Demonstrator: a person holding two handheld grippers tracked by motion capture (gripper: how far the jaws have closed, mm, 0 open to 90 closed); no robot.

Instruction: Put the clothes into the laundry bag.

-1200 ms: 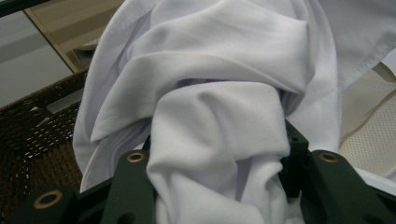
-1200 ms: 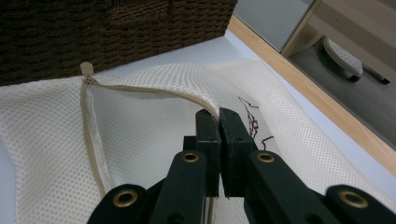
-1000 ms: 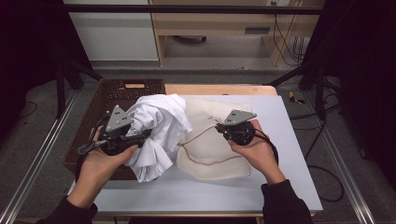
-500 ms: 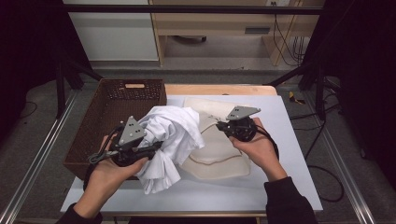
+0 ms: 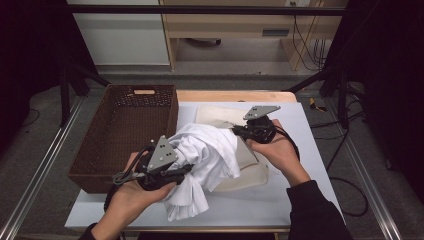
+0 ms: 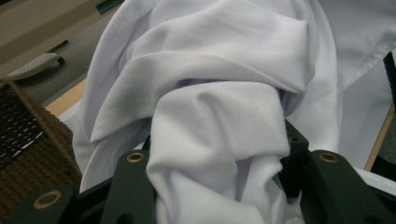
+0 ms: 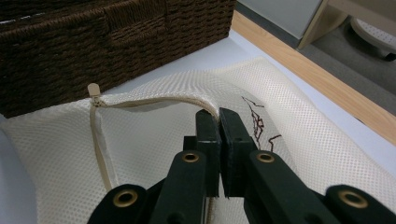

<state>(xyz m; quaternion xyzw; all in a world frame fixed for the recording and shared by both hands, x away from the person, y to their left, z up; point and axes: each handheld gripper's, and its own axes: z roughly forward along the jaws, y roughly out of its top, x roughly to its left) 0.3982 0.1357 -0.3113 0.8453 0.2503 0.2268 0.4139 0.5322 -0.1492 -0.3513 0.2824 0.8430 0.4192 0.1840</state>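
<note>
A bunched white garment (image 5: 207,155) hangs from my left gripper (image 5: 186,170), which is shut on a thick fold of it (image 6: 219,116); the cloth bulges between the two jaws of the left gripper (image 6: 217,156). The garment droops over the left part of a cream mesh bag (image 5: 250,170) lying on the white table. My right gripper (image 5: 237,131) is shut on the bag's zippered edge and lifts it a little. In the right gripper view the right gripper (image 7: 219,114) pinches the mesh bag (image 7: 154,135) beside the zipper pull (image 7: 93,88).
A dark brown wicker basket (image 5: 125,130) stands at the table's left, its wall (image 7: 116,42) close behind the bag. The table's wooden far edge (image 5: 235,95) runs behind both. Bare white tabletop (image 5: 260,205) lies at the front right.
My left gripper has carried the white garment rightward and toward the near edge, away from the basket and partly over the mesh bag. The right gripper has stayed on the bag's edge.
</note>
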